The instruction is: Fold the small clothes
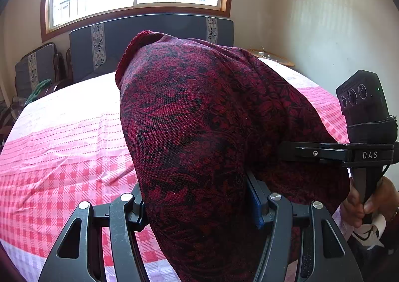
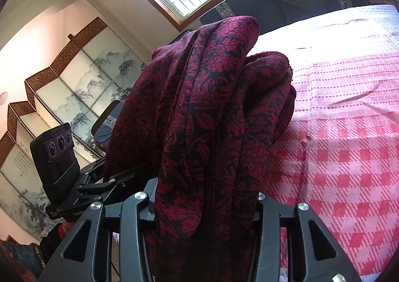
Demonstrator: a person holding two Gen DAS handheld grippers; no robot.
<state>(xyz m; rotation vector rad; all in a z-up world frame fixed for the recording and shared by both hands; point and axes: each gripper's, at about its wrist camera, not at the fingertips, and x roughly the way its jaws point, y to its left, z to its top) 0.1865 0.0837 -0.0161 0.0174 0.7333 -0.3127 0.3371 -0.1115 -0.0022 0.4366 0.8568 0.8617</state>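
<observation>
I am holding the red-and-black patterned cloth (image 1: 199, 132) up over the bed, and both of my grippers are clamped on it: the left gripper (image 1: 199, 209) is pinching a thick bunch of the knit between its fingers, and the right gripper (image 2: 204, 204) is squeezing another gathered bunch, with folds spilling over and past its fingertips. In the left wrist view the fabric is draping forward in a broad hump, its ribbed edge (image 1: 129, 57) curling at the top, and I am seeing the other gripper coming in from the right, gripped by the person's hand (image 1: 366, 202). The cloth is hanging above the pink checked bedspread (image 1: 62, 157) rather than lying flat on it; whether its lower end is touching the spread I cannot tell. I am judging it to be a soft, fairly heavy woven or knitted piece: it is sagging in deep rolls, showing no stiffness, and its coarse surface should not be slipping in the pads. Being bunched, it is going to fold badly from here, so I am thinking the better hold would be at two corners along one edge, with a single layer in each grip, so the weight is pulling it straight before laying it down.
</observation>
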